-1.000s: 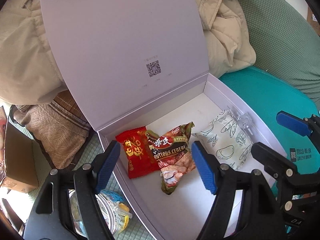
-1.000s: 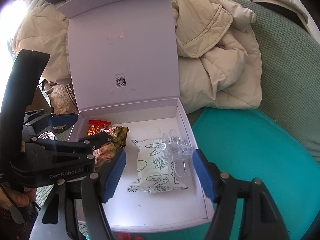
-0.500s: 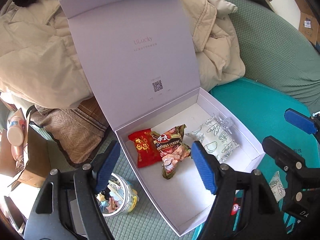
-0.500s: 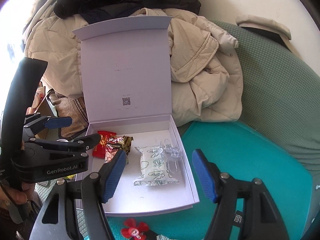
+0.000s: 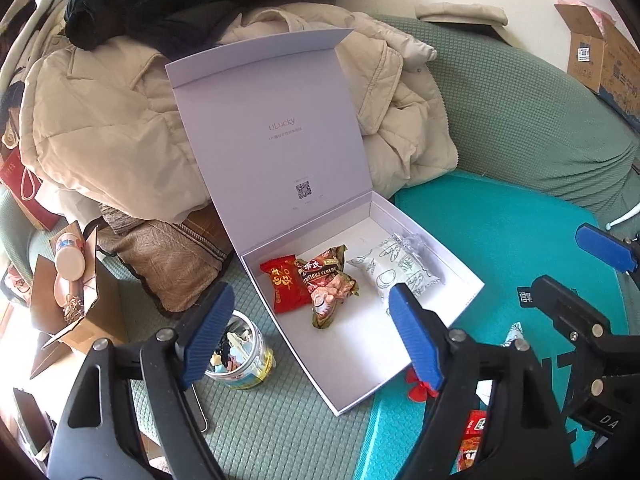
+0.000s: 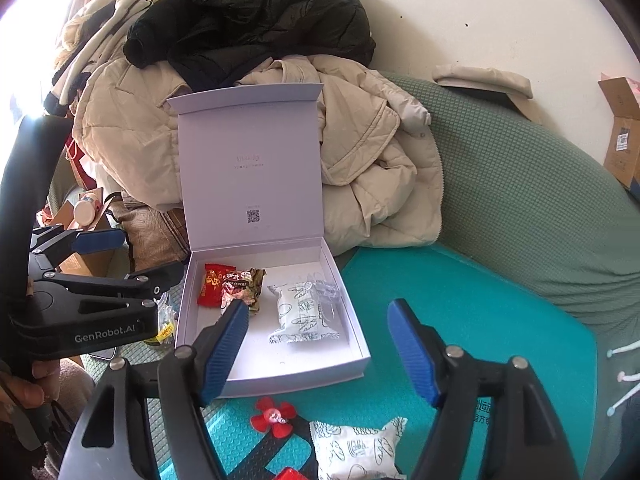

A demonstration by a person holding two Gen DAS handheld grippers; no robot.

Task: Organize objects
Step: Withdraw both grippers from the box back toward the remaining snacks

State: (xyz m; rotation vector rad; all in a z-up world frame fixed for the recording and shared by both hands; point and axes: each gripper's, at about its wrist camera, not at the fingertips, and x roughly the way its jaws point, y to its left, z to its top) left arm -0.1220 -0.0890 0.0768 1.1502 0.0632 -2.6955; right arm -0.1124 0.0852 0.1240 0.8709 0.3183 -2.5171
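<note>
A white box (image 5: 466, 294) (image 6: 304, 378) with its lid upright lies open on the sofa. Inside are a red snack packet (image 5: 283, 283) (image 6: 214, 285), a brown cereal packet (image 5: 329, 283) (image 6: 245, 286), a white patterned pouch (image 5: 396, 270) (image 6: 300, 316) and a clear plastic piece (image 6: 329, 294). My left gripper (image 5: 310, 338) is open and empty, above the box's near left corner. My right gripper (image 6: 318, 354) is open and empty, above the box's front edge. On the teal mat in front lie a red flower toy (image 6: 274, 416), another white pouch (image 6: 356, 446) and a red packet (image 5: 474, 438).
A clear jar of small items (image 5: 240, 354) stands left of the box. Beige jackets (image 6: 368, 168) and a black jacket (image 6: 248, 20) are piled behind the lid. A brown cushion (image 5: 168, 264) and a cardboard box (image 5: 68, 320) lie at the left. The green sofa back (image 6: 520, 208) curves to the right.
Both grippers have pulled back and up from the box, so the whole box and lid show now. The items on the mat in front have come into view.
</note>
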